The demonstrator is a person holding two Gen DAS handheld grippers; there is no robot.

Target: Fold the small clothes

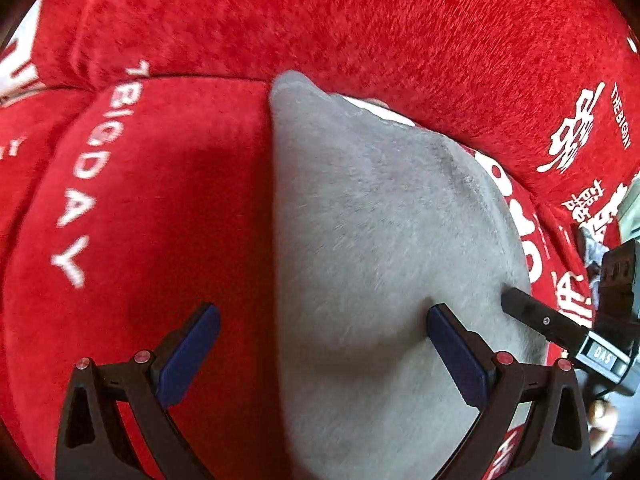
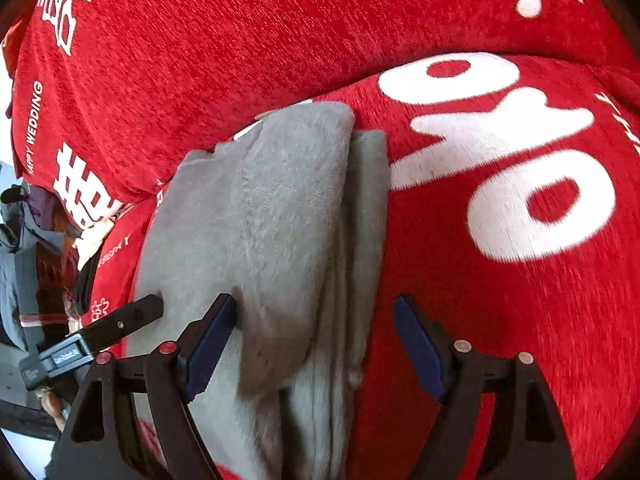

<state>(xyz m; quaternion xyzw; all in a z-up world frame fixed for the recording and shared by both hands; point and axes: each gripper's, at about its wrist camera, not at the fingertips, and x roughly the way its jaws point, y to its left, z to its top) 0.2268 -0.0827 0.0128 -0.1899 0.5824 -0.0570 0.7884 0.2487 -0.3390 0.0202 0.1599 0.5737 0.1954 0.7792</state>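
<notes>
A small grey fleecy garment (image 1: 380,240) lies folded on a red seat cushion (image 1: 160,220). In the right wrist view the grey garment (image 2: 272,220) shows stacked layers along its right edge. My left gripper (image 1: 323,320) is open over the garment's left edge, its right finger pressing on the cloth. My right gripper (image 2: 316,312) is open over the garment's right edge, its left finger on the cloth. Each gripper's finger tip shows in the other view: the right gripper (image 1: 536,316) at the garment's right side, the left gripper (image 2: 128,320) at its left side.
The red sofa cover carries white lettering (image 1: 80,176) and large white characters (image 2: 500,152). The sofa backrest (image 1: 360,32) rises behind the garment. Grey clothing and clutter (image 2: 28,264) sit at the far left beyond the cushion.
</notes>
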